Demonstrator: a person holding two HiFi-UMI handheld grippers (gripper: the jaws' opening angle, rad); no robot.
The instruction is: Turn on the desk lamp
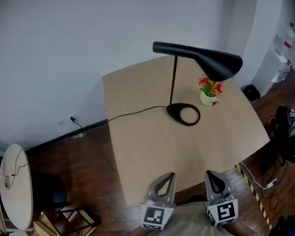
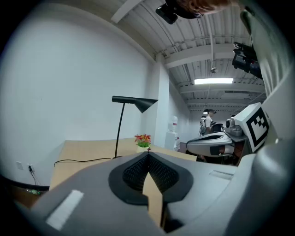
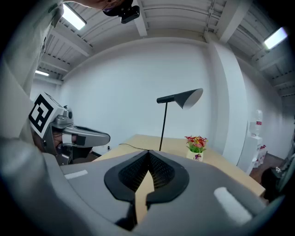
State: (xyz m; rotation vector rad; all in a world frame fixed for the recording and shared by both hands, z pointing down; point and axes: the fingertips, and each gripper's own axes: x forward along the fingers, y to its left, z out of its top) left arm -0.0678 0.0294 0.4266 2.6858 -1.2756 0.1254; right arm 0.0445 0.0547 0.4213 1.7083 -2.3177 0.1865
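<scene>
A black desk lamp stands at the back of the wooden table (image 1: 139,150), with its oval base (image 1: 183,113), thin stem and cone shade (image 1: 209,60). Its shade shows no glow. Its cable (image 1: 132,113) runs left off the table. In the left gripper view the desk lamp (image 2: 134,101) is far ahead, and in the right gripper view the desk lamp (image 3: 180,97) is too. My left gripper (image 1: 164,184) and right gripper (image 1: 215,180) hover side by side at the table's near edge, well short of the lamp. Both are shut on nothing, as the left gripper (image 2: 148,155) and right gripper (image 3: 148,152) show up close.
A small white pot of red flowers (image 1: 210,90) stands just right of the lamp base. A round white side table (image 1: 14,182) and wooden frames (image 1: 62,226) stand on the floor at left. Yellow-black tape (image 1: 250,186) and cables lie at right. A wall socket (image 1: 72,119) sits low behind.
</scene>
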